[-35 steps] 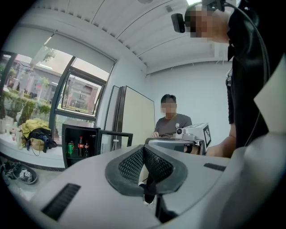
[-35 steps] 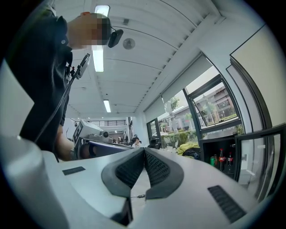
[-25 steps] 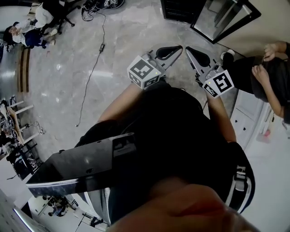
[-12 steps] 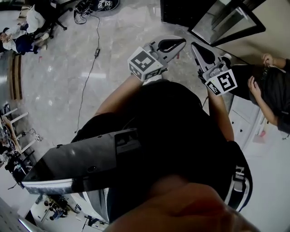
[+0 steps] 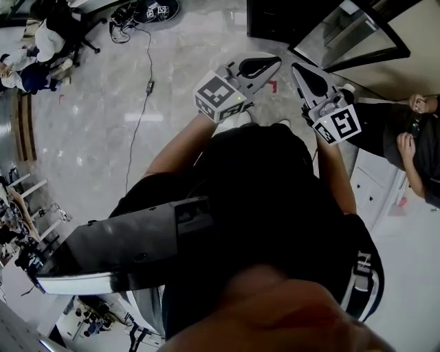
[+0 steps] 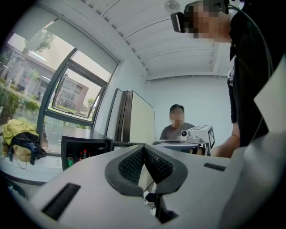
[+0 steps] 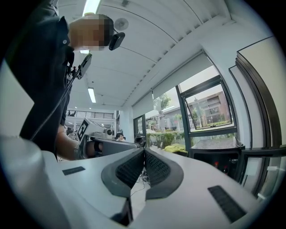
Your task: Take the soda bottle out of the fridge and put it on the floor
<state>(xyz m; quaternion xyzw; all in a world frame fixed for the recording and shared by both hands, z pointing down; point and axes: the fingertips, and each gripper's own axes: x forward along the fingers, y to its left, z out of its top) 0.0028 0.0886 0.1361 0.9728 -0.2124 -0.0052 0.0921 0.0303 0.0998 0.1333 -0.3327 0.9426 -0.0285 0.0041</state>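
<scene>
Over the last second both grippers have climbed a little toward the top of the head view, and the floor has slid beneath them. The fridge [image 5: 271, 17] and its swung-out glass door [image 5: 344, 31] now fill more of the upper right. The bystander [image 5: 395, 134] has drifted out to the right edge, and a small red mark [image 5: 273, 85] on the floor now shows between the two grippers.

The left gripper [image 5: 275, 61] has its jaws pressed together with nothing between them. The right gripper [image 5: 295, 67] is likewise closed and empty.

Open room lies to the left: a wide stretch of bare floor [image 5: 89, 137], crossed only by one cable [image 5: 150, 85]. To the right it is tight, with the door's lower edge just above the right gripper and the bystander near beside it.

In the left gripper view, two red-capped bottles [image 6: 82, 154] and one green can [image 6: 69, 161] stand inside the open fridge. Whether either bottle is the soda one is too small to tell.

Counted: two grippers, one fridge, one door, one bystander.
</scene>
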